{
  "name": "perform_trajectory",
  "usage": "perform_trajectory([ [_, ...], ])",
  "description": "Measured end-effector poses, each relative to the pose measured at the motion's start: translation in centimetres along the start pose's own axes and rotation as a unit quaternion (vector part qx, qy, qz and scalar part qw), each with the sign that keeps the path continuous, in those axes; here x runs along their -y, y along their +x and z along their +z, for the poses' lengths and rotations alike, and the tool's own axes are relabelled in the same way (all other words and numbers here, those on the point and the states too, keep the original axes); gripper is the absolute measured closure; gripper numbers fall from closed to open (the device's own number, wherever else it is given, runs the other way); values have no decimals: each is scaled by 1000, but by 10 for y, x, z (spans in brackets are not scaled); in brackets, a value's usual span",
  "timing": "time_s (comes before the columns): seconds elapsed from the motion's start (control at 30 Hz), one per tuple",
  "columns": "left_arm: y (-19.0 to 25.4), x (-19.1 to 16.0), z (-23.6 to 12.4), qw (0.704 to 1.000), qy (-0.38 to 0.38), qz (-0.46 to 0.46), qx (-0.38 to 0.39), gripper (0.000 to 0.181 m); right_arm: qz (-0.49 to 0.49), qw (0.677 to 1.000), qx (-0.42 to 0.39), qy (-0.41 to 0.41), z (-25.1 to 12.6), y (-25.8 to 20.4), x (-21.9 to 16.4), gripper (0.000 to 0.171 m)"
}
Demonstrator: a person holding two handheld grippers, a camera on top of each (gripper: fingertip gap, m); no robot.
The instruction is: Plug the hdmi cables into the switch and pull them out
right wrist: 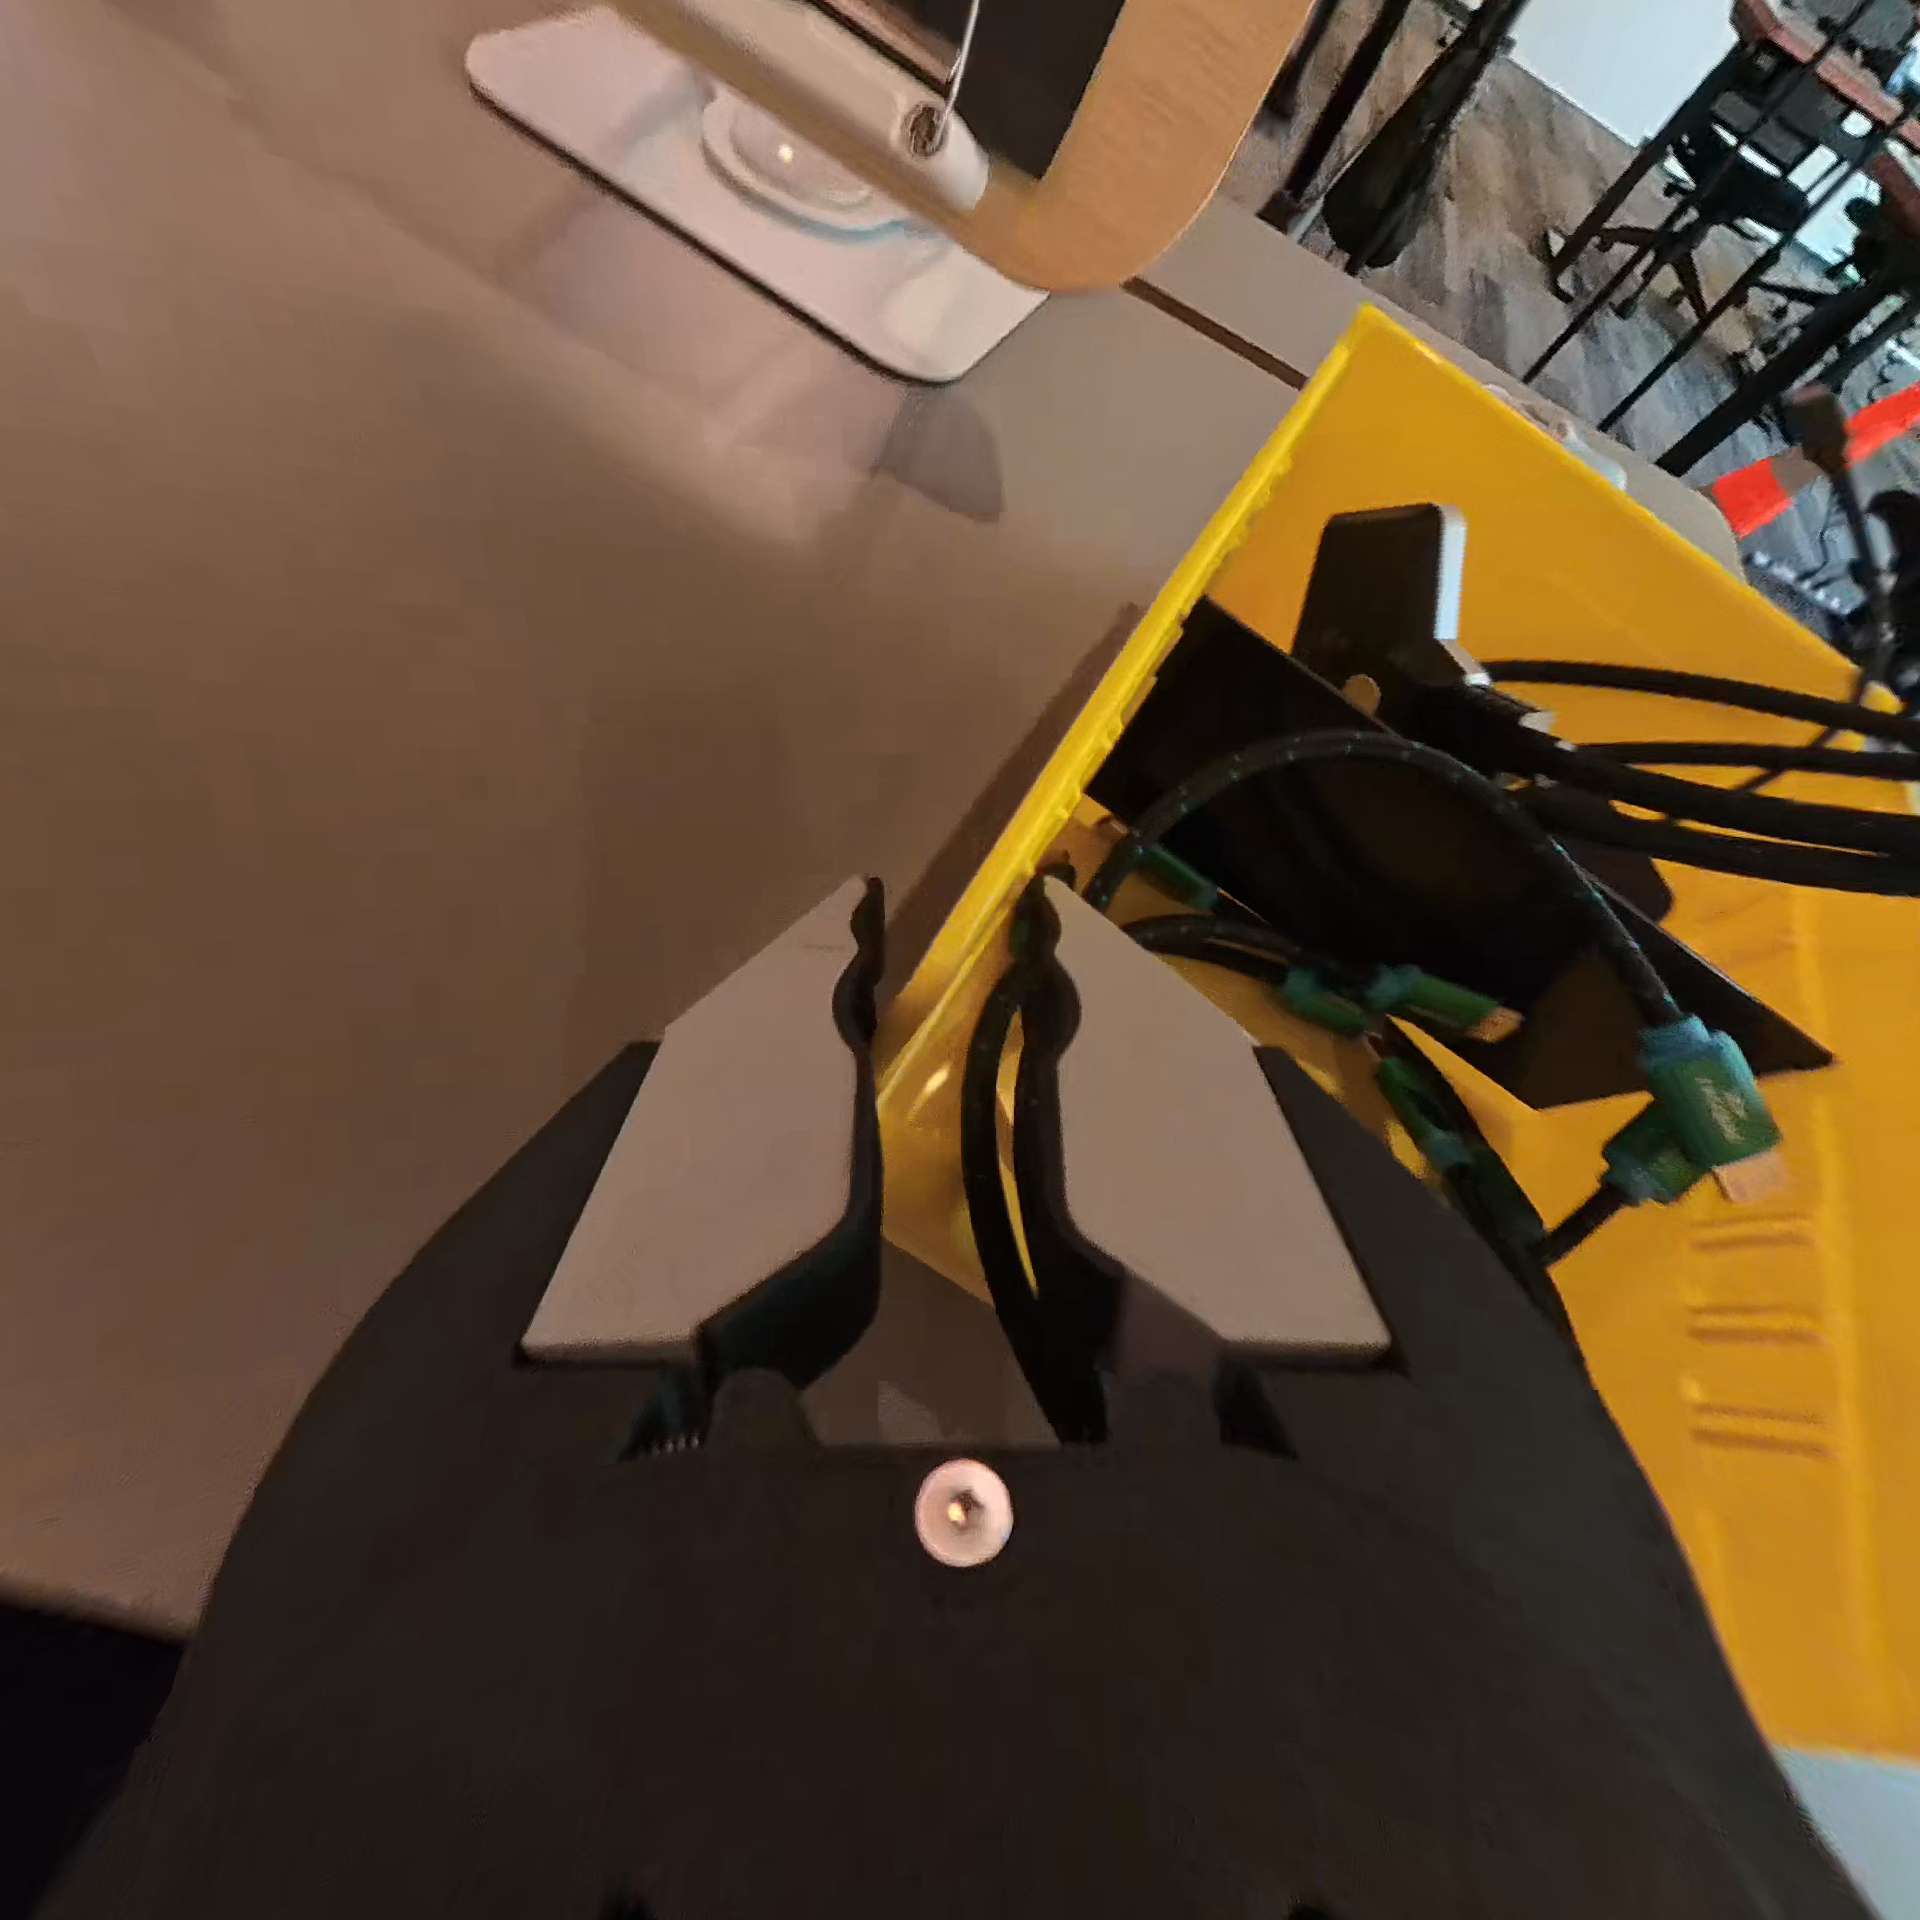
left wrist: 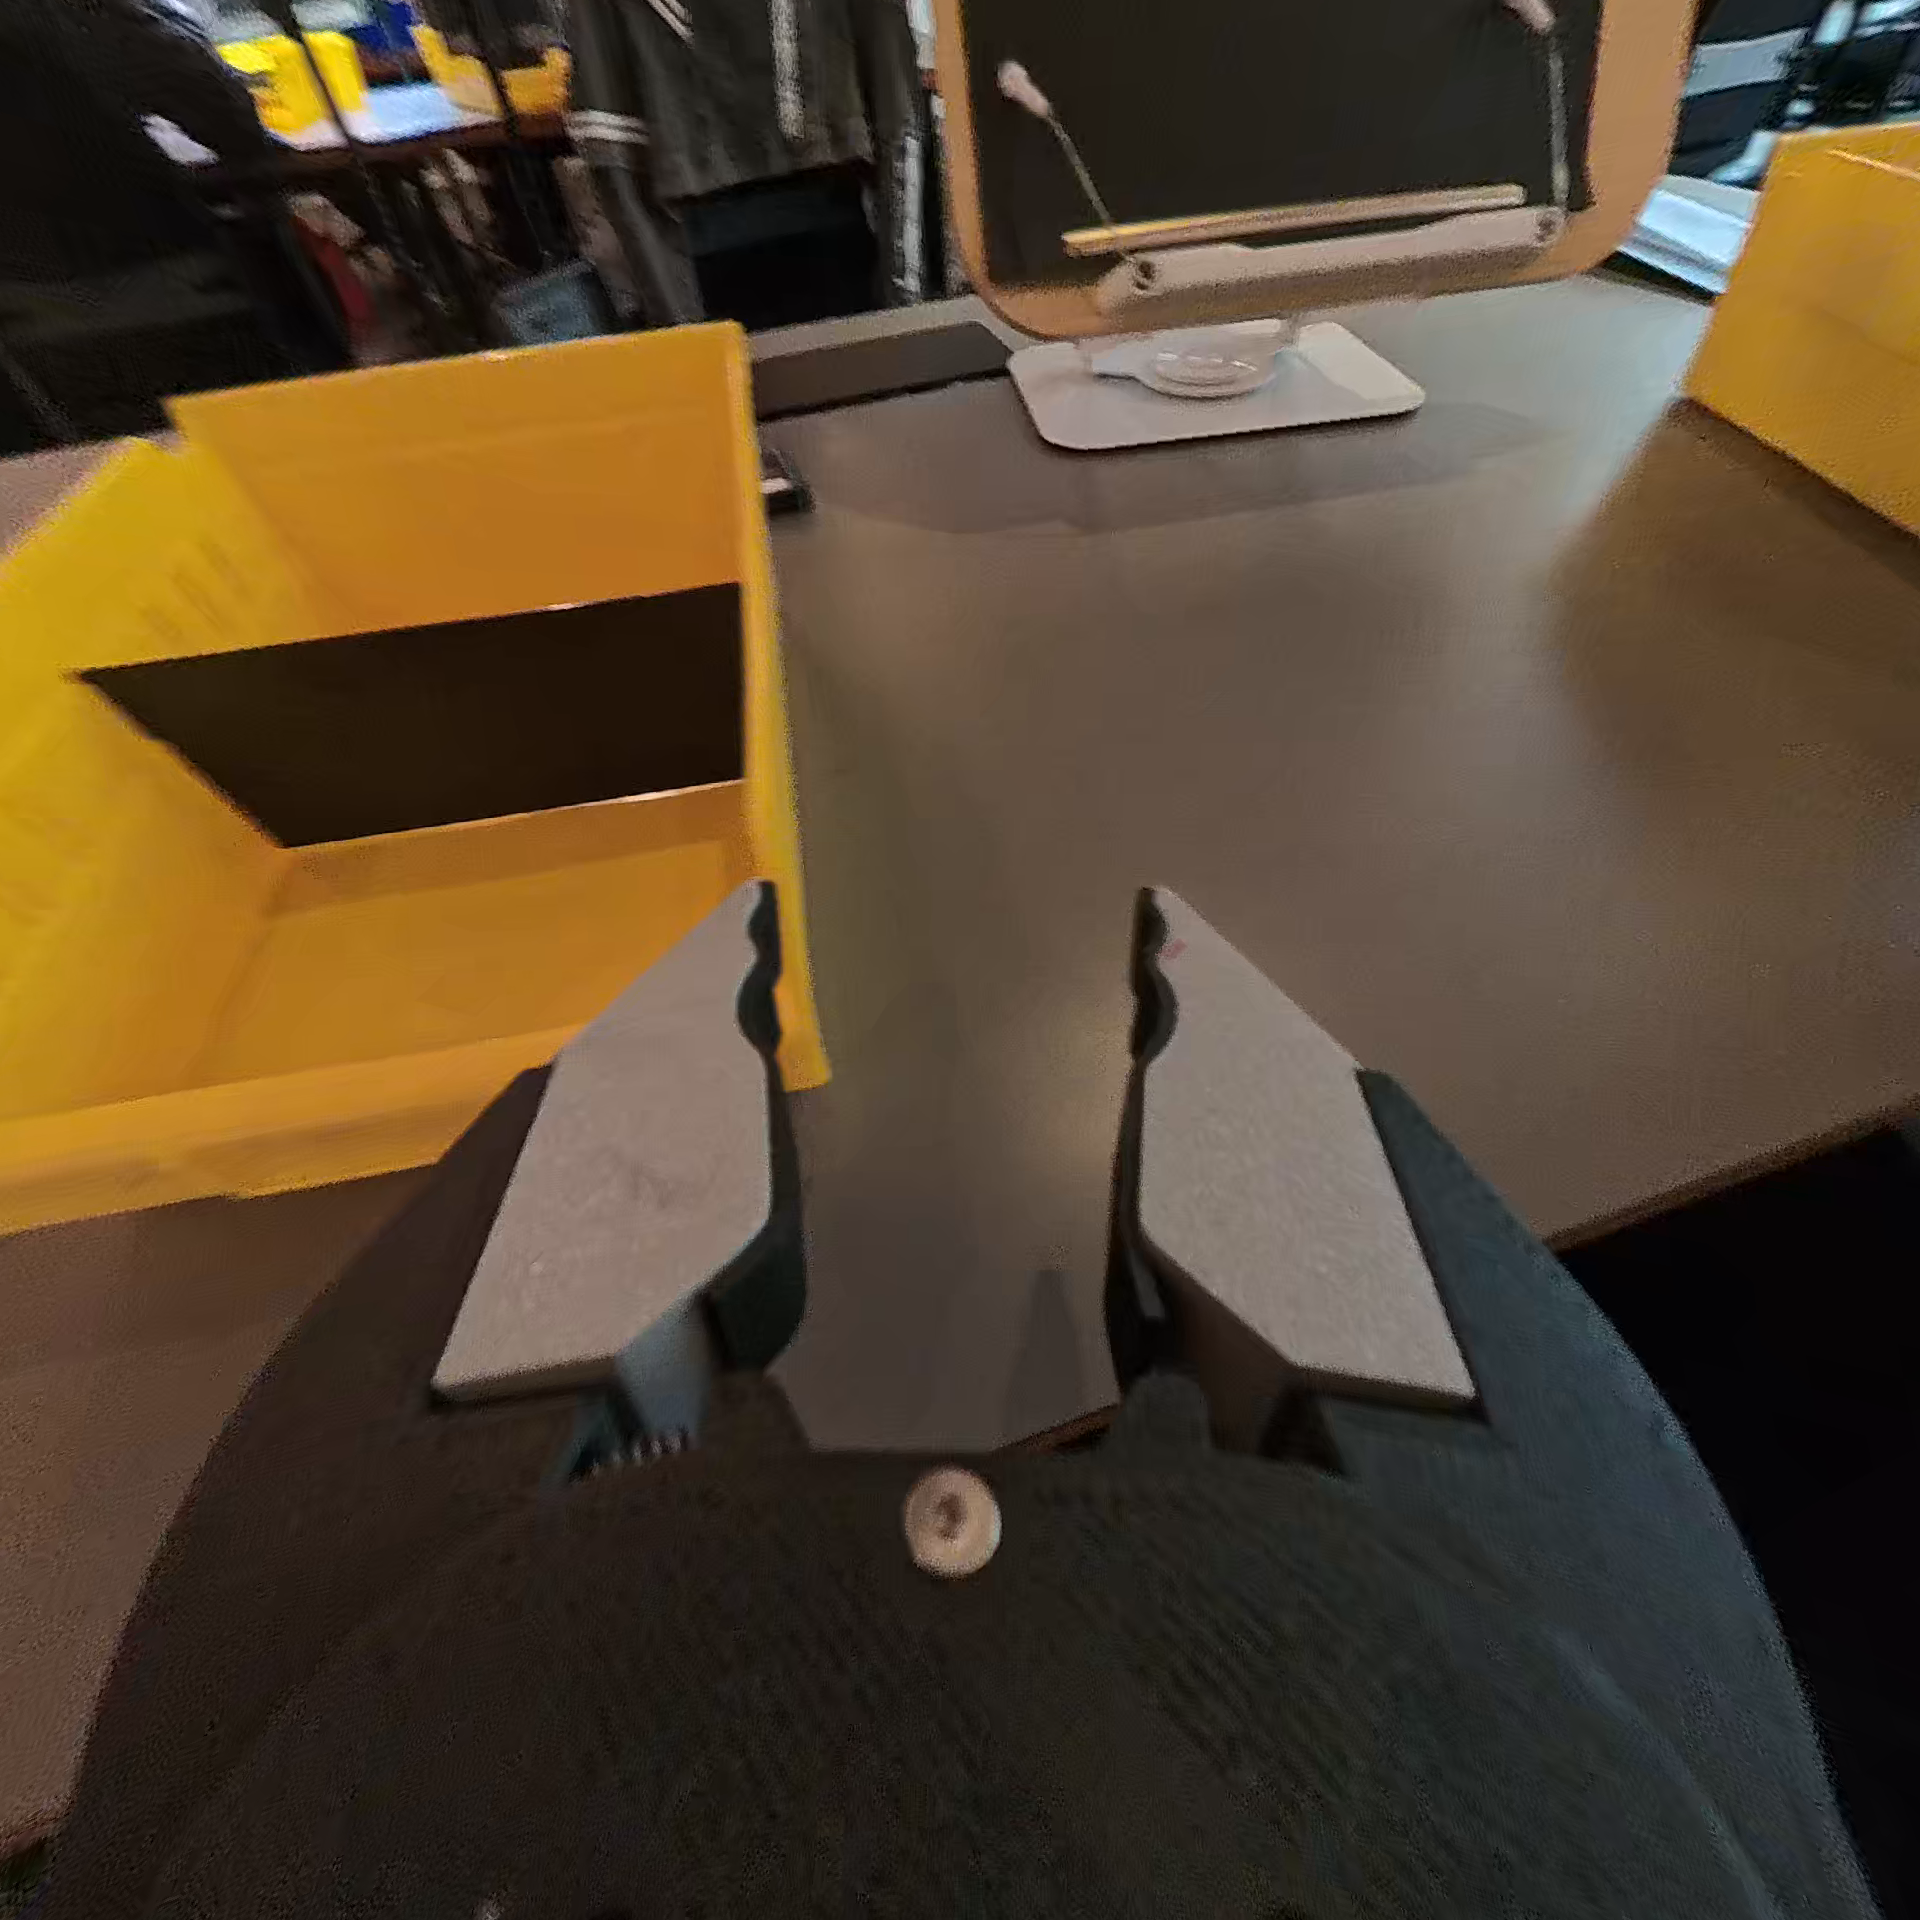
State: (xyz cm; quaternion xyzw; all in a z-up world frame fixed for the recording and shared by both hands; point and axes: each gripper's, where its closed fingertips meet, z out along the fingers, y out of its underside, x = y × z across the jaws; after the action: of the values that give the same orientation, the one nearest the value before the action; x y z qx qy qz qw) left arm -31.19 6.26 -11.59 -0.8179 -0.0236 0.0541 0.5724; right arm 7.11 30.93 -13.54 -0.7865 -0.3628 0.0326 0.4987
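Over on our right side, our right gripper (right wrist: 956,904) hangs above the near wall of a yellow bin (right wrist: 1101,831), with one finger outside the wall and one inside. Its jaws stand a little apart, and dark cable passes between them, but we cannot tell if they pinch it. Inside that bin lie the hdmi cables (right wrist: 1558,862), some black, some with green plugs (right wrist: 1704,1112), all looped over each other. A black box (right wrist: 1382,613) that we think is the switch leans at the far end, with black cables at it. We think things could go wrong here. If we pull one cable up, the others may come too, because they are tangled. The thin yellow wall sits right between our fingers, so closing them could grab the wall, not the cable, and tip the bin. A plug could also go in crooked and get bent. Our left gripper (left wrist: 956,914) is wide open and holds nothing. It hangs over the dark table (left wrist: 1247,779), just beside another yellow bin (left wrist: 468,499). The middle of the table is open, so we have room there. A stand with a white base (left wrist: 1226,400) is at the far side, and the table edge is close on the right.
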Motion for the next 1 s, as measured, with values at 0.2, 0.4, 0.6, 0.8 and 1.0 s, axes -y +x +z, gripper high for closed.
perform_trajectory([
  [0.2,-33,9,18,998,7,22,59,103,30,997,72,2,-35,6,-22,149],
  [0.4,-60,-1,63,991,-48,96,86,178,31,996,84,-16,-32,-2,-22,151],
  [0.6,-85,46,23,992,43,46,108,179,15,990,140,-15,-44,-63,-6,149],
  [0.8,-87,95,-31,982,113,69,135,178,-20,982,186,-10,-49,-176,34,145],
  [1.0,-88,108,-65,973,165,71,148,178,-78,961,265,9,-50,-329,94,135],
])
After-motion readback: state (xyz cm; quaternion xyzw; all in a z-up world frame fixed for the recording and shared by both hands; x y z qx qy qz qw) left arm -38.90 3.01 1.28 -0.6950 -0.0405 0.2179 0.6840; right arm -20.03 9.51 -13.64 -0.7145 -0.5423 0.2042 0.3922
